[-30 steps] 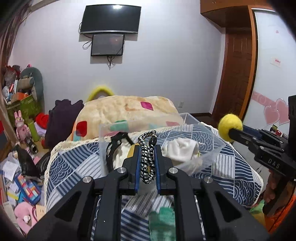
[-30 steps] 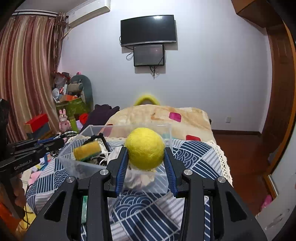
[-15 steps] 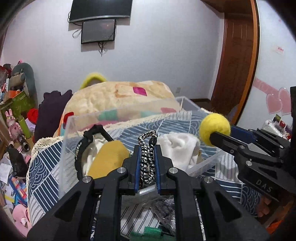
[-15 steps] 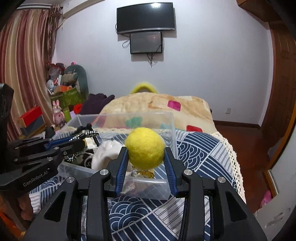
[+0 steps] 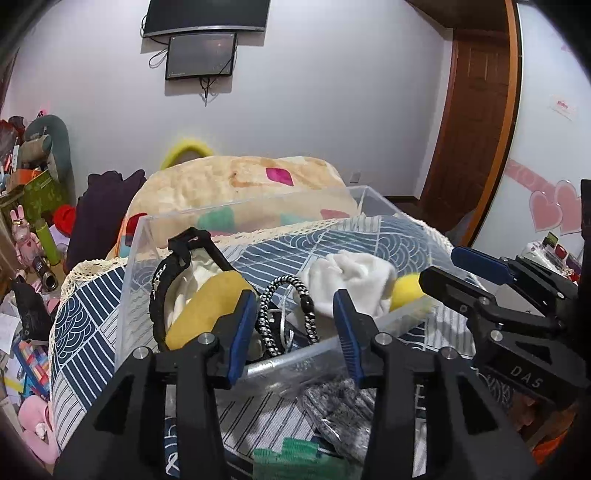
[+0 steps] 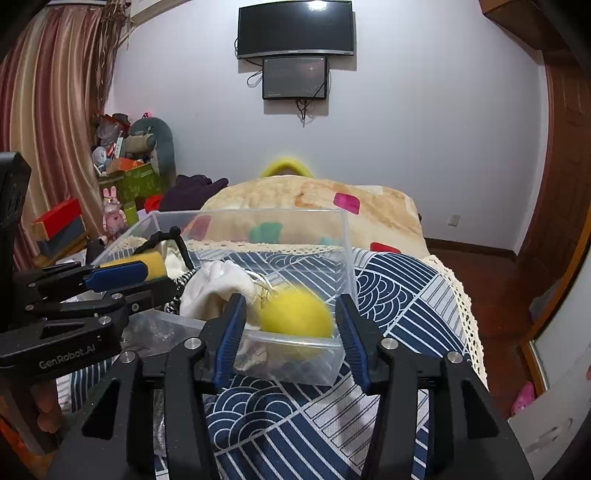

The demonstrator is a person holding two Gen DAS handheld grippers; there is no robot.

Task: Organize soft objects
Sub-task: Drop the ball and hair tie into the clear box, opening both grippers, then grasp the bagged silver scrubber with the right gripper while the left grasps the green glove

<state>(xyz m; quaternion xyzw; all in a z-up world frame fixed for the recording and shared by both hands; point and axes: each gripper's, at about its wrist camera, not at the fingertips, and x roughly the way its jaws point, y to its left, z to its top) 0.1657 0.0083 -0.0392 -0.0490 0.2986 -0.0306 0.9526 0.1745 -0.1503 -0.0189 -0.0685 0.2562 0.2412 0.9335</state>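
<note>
Wall-mounted TV (image 6: 295, 27), striped curtain (image 6: 55, 122), wooden door (image 5: 476, 122) — patterned bedspread (image 6: 399, 284)

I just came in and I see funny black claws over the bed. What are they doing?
A person holds two grabber tools and is putting soft things into a clear plastic box on the bed. Both grabbers are open right now. The right gripper has the fuzzy yellow ball in the box just in front of it, blurry, not squeezed. The left gripper has the black-and-white braided cord lying loose between its fingers, inside the box. A white cloth and a yellow sponge sit in there too.
</note>
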